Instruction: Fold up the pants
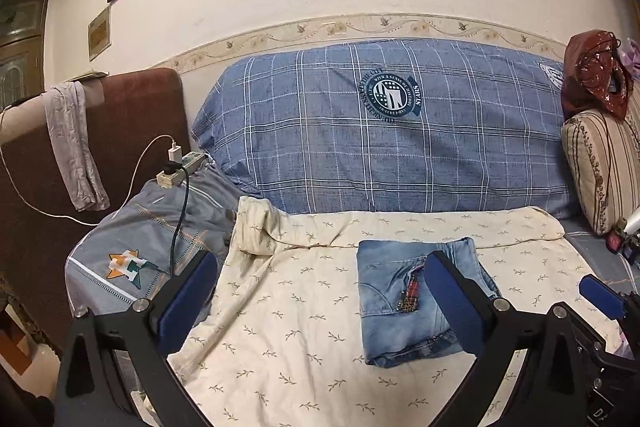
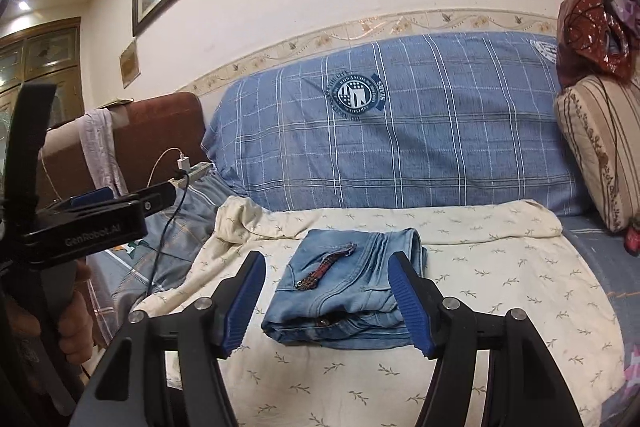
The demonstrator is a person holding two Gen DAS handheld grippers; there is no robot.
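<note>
Light blue denim pants [image 1: 420, 303] lie folded into a compact bundle on the cream leaf-print sheet [image 1: 288, 327]; they also show in the right wrist view [image 2: 344, 291], with a red plaid patch on top. My left gripper [image 1: 320, 291] is open and empty, held above the sheet, its right finger in front of the bundle. My right gripper [image 2: 328, 299] is open and empty, its fingers either side of the bundle and nearer the camera. The left gripper also shows in the right wrist view [image 2: 120, 201] at the left, held by a hand.
A large blue plaid pillow [image 1: 380, 131] leans against the wall behind the sheet. A power strip with cables [image 1: 180, 167] lies at the left on a grey-blue cover. A brown headboard [image 1: 132, 115] with draped cloth stands left. A striped cushion [image 1: 604, 167] is at the right.
</note>
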